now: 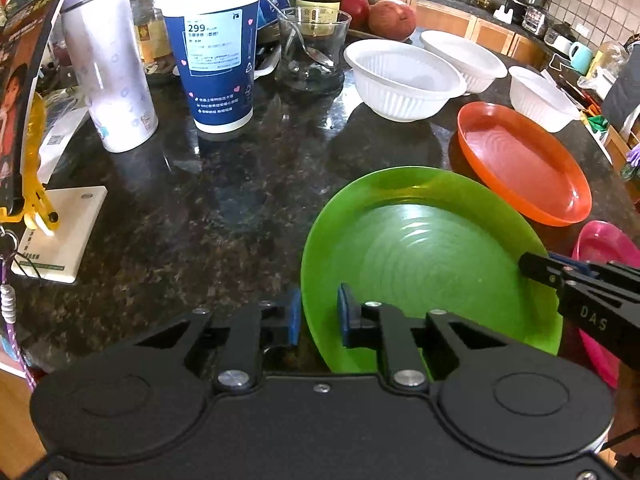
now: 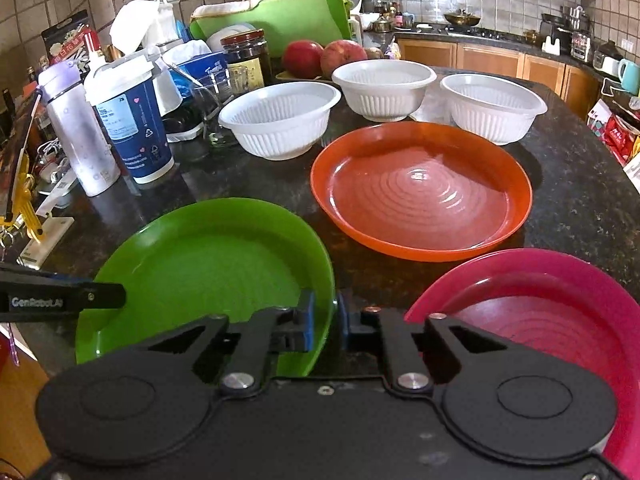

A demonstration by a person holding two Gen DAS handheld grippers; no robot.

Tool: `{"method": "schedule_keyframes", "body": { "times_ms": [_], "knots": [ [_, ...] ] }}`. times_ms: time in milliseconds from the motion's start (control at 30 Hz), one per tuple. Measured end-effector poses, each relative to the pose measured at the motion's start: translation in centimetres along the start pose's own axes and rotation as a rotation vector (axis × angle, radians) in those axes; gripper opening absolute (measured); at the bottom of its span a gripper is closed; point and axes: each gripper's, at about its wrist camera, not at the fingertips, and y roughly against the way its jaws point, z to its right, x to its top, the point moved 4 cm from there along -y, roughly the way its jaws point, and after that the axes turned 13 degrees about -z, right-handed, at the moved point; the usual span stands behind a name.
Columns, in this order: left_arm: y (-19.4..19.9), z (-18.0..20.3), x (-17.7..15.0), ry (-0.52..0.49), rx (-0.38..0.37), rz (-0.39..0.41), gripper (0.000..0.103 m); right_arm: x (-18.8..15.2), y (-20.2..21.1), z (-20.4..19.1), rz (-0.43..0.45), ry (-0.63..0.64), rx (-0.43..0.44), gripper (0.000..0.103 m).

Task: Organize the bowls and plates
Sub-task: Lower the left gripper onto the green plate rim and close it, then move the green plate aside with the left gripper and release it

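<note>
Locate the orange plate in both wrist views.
Left wrist: orange plate at right, beyond the green plate.
Right wrist: orange plate center, before three white bowls.
Shared landmark: blue paper cup, on the left in both.

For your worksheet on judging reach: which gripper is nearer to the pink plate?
Right. The right gripper straddles the green plate's right rim, with the pink plate just beside it. The left gripper sits at the green plate's opposite rim, farther away.
</note>
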Motion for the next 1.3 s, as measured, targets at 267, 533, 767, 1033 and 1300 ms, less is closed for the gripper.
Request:
{"method": "schedule_keyframes", "body": {
  "times_ms": [267,533,767,1033,1300],
  "knots": [
    [0.2,-1.6,0.0,0.022,0.007,0.008,0.024,0.2,0.4,-1.5,0.008,0.001,0.020,0.013],
    [1.5,-4.2,-0.1,0.041,0.050,0.043,0.024,1.2,0.4,-4.7,0.034,0.043,0.042,0.013],
    [1.6,-6.7,0.0,0.061,0.069,0.049,0.024,2.1,0.0,-7.5,0.050,0.072,0.041,0.013],
    [1.2,-8.4,0.2,0.035,0.043,0.044,0.024,2.4,-0.8,-8.8,0.044,0.047,0.013,0.013],
    [0.7,-8.2,0.7,-0.024,0.000,0.031,0.024,2.1,-1.2,-8.5,0.047,-0.013,-0.044,0.013]
  ]
}}
